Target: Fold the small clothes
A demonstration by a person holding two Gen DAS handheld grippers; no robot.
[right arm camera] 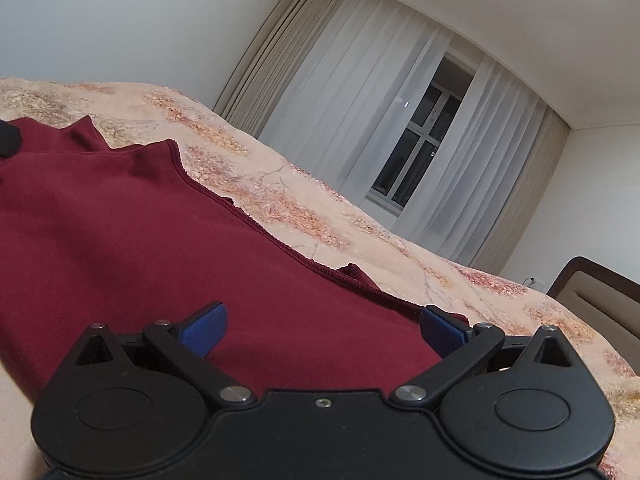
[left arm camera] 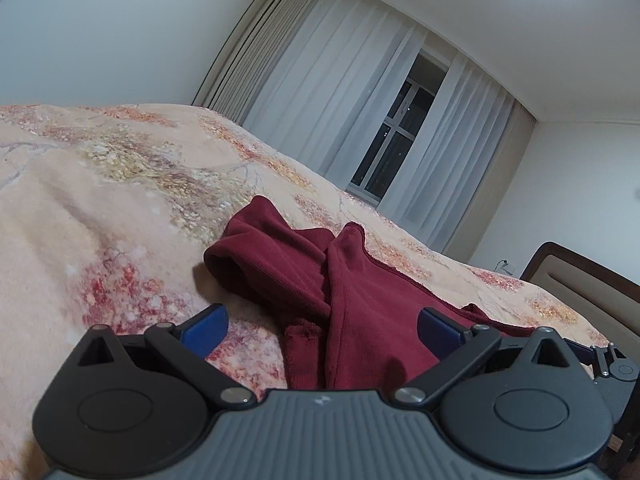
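One dark red garment (left arm camera: 352,288) lies on the bed, spread over a peach blanket (left arm camera: 120,200) printed with red and yellow blossoms, and everything else can be placed from it. In the left wrist view the garment shows one bunched end, with two ribbed folds crossing over each other and a rounded, tube-like roll lying at the side farthest from the window. The left gripper (left arm camera: 322,330) sits low at the garment's near edge with its two blue fingers spread wide apart, one over bare blanket and one over the red cloth, gripping nothing; whether they touch the fabric cannot be told. In the right wrist view the same garment (right arm camera: 160,240) fills the lower left as one broad, mostly flat panel with a stitched hem running diagonally along its far edge. The right gripper (right arm camera: 324,330) hovers over that panel, its two blue fingers equally wide apart and empty. Beyond the garment, past the blanket's far edge, one window (right arm camera: 416,148) shows dark between two sheer white curtains (right arm camera: 344,120), and one brown-framed padded headboard (right arm camera: 600,300) rises off to the right.
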